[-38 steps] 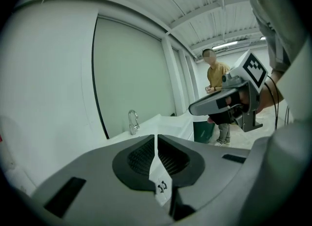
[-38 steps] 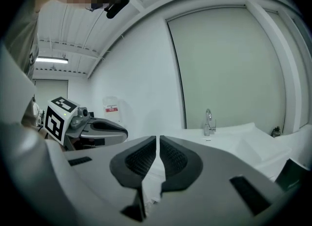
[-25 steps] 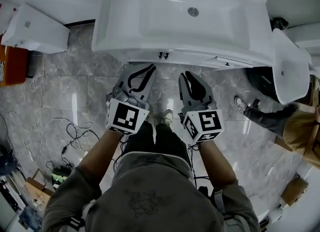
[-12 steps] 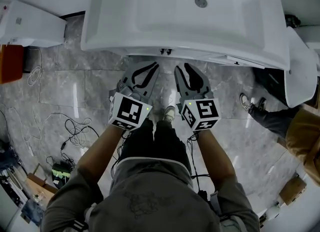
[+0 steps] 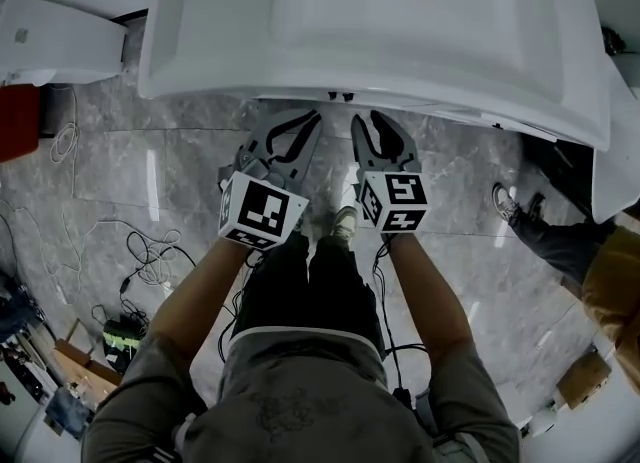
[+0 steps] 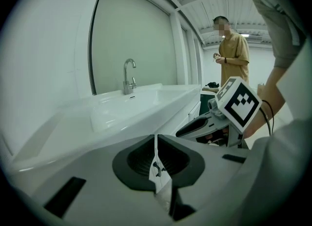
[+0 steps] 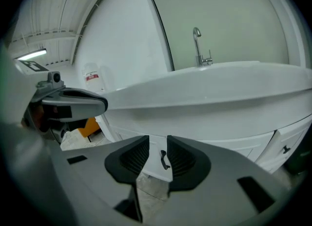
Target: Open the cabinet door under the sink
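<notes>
Both grippers have edged forward in the last second, and their tips now sit just under the front edge of the sink (image 5: 200, 61). Beneath that edge the cabinet door (image 7: 157, 175) looks closed. The left gripper (image 5: 311, 117) has its jaws practically together on nothing. The right gripper (image 5: 358, 122), beside it, has its jaws apart, with the small dark handle (image 7: 164, 160) framed in the gap and seemingly not yet touched. A good grip likely means easing the right gripper in until the handle sits deep, closing squarely, then pulling along the door's swing.
</notes>
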The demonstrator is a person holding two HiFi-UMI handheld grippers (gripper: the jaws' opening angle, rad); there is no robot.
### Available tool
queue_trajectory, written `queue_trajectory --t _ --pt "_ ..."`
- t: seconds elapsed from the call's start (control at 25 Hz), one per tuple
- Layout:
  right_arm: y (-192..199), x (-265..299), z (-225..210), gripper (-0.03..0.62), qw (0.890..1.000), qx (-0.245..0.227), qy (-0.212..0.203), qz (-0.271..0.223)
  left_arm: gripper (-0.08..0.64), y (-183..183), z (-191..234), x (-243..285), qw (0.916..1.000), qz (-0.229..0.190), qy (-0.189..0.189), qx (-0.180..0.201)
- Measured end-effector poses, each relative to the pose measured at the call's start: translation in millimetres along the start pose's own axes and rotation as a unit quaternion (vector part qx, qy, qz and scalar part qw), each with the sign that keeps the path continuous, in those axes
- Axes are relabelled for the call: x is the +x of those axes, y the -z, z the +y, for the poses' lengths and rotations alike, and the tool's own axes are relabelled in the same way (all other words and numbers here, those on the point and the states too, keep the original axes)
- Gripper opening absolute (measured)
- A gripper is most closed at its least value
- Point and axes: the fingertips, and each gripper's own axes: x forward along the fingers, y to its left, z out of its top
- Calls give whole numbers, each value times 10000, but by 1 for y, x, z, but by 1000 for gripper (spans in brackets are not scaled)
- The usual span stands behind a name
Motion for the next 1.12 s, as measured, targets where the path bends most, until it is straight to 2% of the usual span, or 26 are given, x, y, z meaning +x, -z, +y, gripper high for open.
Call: queue_trajectory --t 0.44,0.68,0.88,1.0,1.04,1.12 --pt "66 68 -28 118 9992 21 202 343 31 60 2 44 9998 175 -18 1" --pt "94 95 -35 119 9984 99 219 517 31 77 -1 65 9995 166 81 -270" --pt "103 120 -46 117 9975 141 265 643 31 90 0 86 9994 245 44 -252" --pt "105 125 -46 95 9974 187 393 580 31 96 -2 89 9993 278 59 -244" --pt "105 125 -46 69 9975 161 440 536 31 98 -2 89 9993 301 55 -230" --pt "104 126 -44 63 9977 30 492 471 31 101 1 90 9992 347 26 -209"
